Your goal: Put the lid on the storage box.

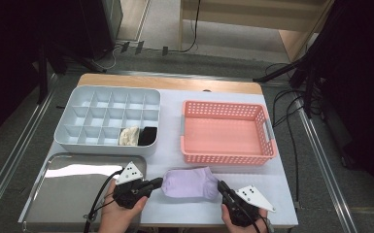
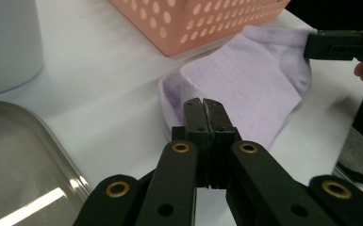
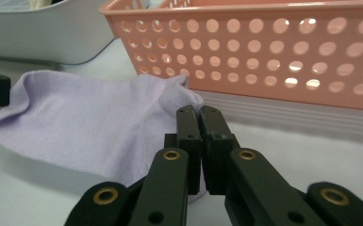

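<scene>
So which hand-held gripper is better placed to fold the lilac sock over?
Probably the left hand-held gripper: shut on the lilac sock at its edge nearest the divided organizer, where folded socks sit. The right hand-held gripper could anchor the other end.

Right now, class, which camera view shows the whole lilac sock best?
The high view: the lilac sock lies flat, complete, with the left gripper and right gripper pinching opposite ends. The left gripper view shows one end rising toward the far corner; the right gripper view shows the other end close up, its edges cropped.

Lilac sock (image 1: 190, 183), perforated pink basket (image 1: 226, 112), pale-grey organiser (image 1: 108, 117).
</scene>
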The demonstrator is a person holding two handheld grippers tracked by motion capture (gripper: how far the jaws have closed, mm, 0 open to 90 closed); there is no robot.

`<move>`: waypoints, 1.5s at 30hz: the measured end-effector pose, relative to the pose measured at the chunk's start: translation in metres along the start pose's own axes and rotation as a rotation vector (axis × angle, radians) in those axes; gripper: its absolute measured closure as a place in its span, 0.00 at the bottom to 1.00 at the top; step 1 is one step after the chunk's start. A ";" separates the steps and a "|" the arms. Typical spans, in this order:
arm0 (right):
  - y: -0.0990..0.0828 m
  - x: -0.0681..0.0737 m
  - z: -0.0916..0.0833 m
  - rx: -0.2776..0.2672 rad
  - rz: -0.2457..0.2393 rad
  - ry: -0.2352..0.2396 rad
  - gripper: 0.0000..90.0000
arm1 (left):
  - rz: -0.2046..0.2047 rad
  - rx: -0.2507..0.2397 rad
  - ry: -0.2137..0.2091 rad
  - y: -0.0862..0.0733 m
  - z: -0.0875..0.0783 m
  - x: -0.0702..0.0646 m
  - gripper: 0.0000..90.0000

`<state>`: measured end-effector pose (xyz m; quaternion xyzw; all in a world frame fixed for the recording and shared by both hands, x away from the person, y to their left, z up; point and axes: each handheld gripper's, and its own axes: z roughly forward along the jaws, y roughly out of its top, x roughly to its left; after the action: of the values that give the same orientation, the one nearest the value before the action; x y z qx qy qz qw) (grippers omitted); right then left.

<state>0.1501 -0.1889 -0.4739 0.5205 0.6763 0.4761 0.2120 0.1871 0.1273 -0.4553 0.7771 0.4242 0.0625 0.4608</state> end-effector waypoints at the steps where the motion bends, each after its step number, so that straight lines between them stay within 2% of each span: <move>1: 0.000 0.000 0.003 0.003 -0.003 -0.004 0.97 | -0.002 0.008 0.002 0.001 0.002 0.001 1.00; 5: -0.003 -0.005 0.013 0.036 0.010 -0.014 0.97 | -0.004 0.045 0.022 -0.001 0.010 0.004 1.00; 9: -0.006 -0.010 0.016 0.082 0.033 -0.012 0.96 | -0.002 0.049 0.041 -0.002 0.012 0.006 1.00; 11: -0.007 -0.012 0.017 0.091 0.046 -0.013 0.90 | -0.012 0.046 0.055 -0.002 0.011 0.007 0.98; 12: -0.008 -0.013 0.016 0.085 0.055 -0.017 0.81 | -0.026 0.041 0.053 -0.002 0.011 0.008 0.92; 13: -0.008 -0.014 0.016 0.075 0.069 -0.017 0.74 | -0.040 0.034 0.061 -0.002 0.010 0.009 0.82; 14: -0.008 -0.015 0.017 0.068 0.064 -0.023 0.69 | -0.048 0.023 0.052 -0.002 0.010 0.010 0.73; 15: -0.008 -0.016 0.018 0.068 0.057 -0.035 0.66 | -0.059 0.018 0.042 -0.002 0.010 0.010 0.70; 16: -0.009 -0.017 0.020 0.067 0.046 -0.044 0.64 | -0.067 0.009 0.043 -0.001 0.010 0.010 0.66; 17: -0.009 -0.018 0.020 0.080 0.061 -0.042 0.64 | -0.075 0.007 0.034 -0.001 0.010 0.011 0.61; 19: -0.009 -0.018 0.024 0.093 0.064 -0.025 0.63 | -0.088 0.016 0.022 0.000 0.013 0.010 0.56; 20: -0.010 -0.016 0.026 0.109 0.072 -0.022 0.63 | -0.085 0.024 0.030 0.000 0.015 0.009 0.55; 21: -0.011 -0.015 0.028 0.122 0.069 -0.021 0.64 | -0.086 0.037 0.032 0.000 0.017 0.009 0.56; 22: -0.011 -0.014 0.029 0.110 0.061 -0.020 0.66 | -0.092 0.055 0.037 0.000 0.019 0.009 0.59; 25: -0.011 -0.011 0.032 0.122 0.077 -0.009 0.82 | -0.083 0.106 0.032 -0.001 0.025 0.008 0.73; 27: -0.010 -0.010 0.032 0.135 0.077 0.008 0.90 | -0.066 0.116 0.004 -0.002 0.025 0.006 0.89; 29: -0.008 -0.009 0.030 0.140 0.087 0.009 0.91 | -0.064 0.119 -0.021 -0.002 0.024 0.004 0.94; 30: -0.008 -0.009 0.028 0.134 0.094 0.020 0.91 | -0.058 0.125 -0.033 -0.002 0.022 0.004 0.95; 35: -0.004 -0.006 0.014 0.110 0.101 0.042 0.92 | -0.082 0.112 -0.081 -0.005 0.011 0.004 0.96; 37: -0.004 -0.006 0.008 0.105 0.089 0.041 0.92 | -0.080 0.111 -0.081 -0.008 0.009 0.003 0.96; 40: -0.007 -0.007 0.007 0.127 0.103 0.035 0.91 | -0.081 0.114 -0.060 -0.010 0.009 0.003 0.96; 42: -0.010 -0.007 0.012 0.152 0.086 0.016 0.83 | -0.075 0.107 -0.048 -0.010 0.011 0.003 0.90; 43: -0.011 -0.006 0.014 0.139 0.066 -0.003 0.75 | -0.081 0.102 -0.054 -0.010 0.011 0.002 0.85; 44: -0.012 -0.005 0.013 0.100 0.046 -0.027 0.72 | -0.084 0.102 -0.062 -0.010 0.012 0.002 0.81; 45: -0.010 -0.002 0.011 0.073 0.048 -0.034 0.75 | -0.080 0.100 -0.061 -0.010 0.011 0.002 0.78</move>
<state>0.1544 -0.1866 -0.4882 0.5519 0.6768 0.4474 0.1928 0.1880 0.1236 -0.4698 0.7832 0.4431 -0.0009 0.4362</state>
